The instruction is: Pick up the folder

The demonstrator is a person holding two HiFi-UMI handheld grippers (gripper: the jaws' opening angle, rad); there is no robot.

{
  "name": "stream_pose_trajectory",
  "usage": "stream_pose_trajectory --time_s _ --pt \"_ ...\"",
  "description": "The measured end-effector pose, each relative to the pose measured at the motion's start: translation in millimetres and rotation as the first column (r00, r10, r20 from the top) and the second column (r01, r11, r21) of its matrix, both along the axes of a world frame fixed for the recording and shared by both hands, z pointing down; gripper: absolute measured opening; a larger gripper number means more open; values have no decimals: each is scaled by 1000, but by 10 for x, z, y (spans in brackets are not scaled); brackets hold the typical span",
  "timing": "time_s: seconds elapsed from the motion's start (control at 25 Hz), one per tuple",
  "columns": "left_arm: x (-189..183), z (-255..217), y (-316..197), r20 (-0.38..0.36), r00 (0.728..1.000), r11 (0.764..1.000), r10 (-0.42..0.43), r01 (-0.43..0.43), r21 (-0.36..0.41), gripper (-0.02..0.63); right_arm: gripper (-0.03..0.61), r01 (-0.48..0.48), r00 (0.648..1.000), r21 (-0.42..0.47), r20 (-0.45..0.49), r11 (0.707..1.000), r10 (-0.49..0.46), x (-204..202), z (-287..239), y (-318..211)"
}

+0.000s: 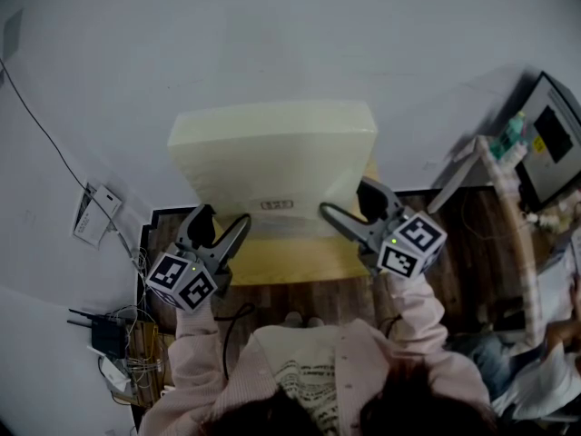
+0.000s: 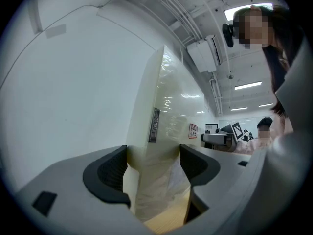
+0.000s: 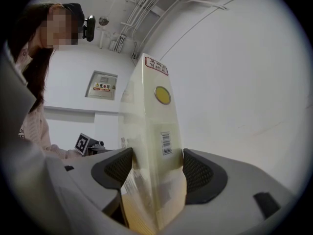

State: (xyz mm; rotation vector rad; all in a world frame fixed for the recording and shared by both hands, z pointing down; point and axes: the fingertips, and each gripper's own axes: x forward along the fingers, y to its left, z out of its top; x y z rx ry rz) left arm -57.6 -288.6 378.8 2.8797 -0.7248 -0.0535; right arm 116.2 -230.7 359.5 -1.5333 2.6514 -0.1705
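A thick pale cream folder (image 1: 272, 157) with a small label on its near side stands in front of the white wall, over the light wooden desk (image 1: 300, 271). My left gripper (image 1: 221, 218) is clamped on its lower left end and my right gripper (image 1: 347, 198) on its lower right end. In the left gripper view the folder (image 2: 168, 106) fills the gap between both dark pads (image 2: 110, 175) of that gripper (image 2: 153, 168). Seen from the right gripper (image 3: 157, 168), the folder's (image 3: 154, 131) end, with a barcode and a yellow dot, sits tight between the pads (image 3: 200, 173).
A white wall (image 1: 272, 44) stands close behind the folder. A white box with cables (image 1: 95, 214) and a black router (image 1: 107, 334) lie at the left. Equipment with a dark screen (image 1: 549, 143) stands at the right. The person's pink sleeves (image 1: 200, 361) show below.
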Motion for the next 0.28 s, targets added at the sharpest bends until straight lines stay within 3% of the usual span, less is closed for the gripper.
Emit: stream_pose_trajectory --time_s 0.28 --pt "41 15 45 1 1000 1000 -3 3 4 333 327 5 1000 -4 -2 1000 -5 49 23 47"
